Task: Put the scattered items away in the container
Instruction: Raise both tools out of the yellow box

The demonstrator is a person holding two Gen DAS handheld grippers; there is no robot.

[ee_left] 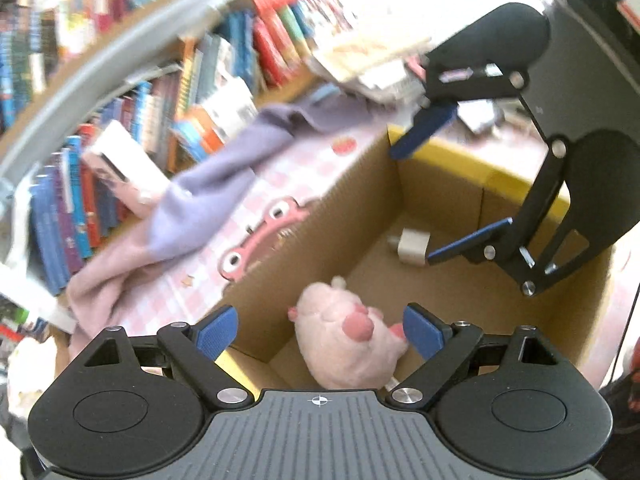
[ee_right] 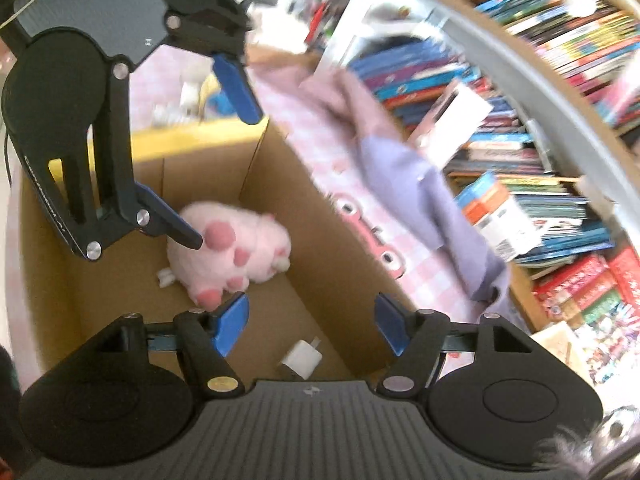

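While both grippers hover over open brown cardboard box [ee_left: 440, 184], left gripper [ee_left: 320, 330] fingers apart, holding nothing; right gripper [ee_right: 312, 318] fingers apart, holding nothing. Pink plush paw toy [ee_left: 344, 340] lies on box floor beside white plug adapter [ee_left: 412, 246]. Pink-and-lilac cloth [ee_left: 208, 200] and pink googly-eyed strip [ee_left: 264, 236] remain outside on pink checked tabletop [ee_left: 296, 172], near packed bookshelf [ee_left: 100, 152].
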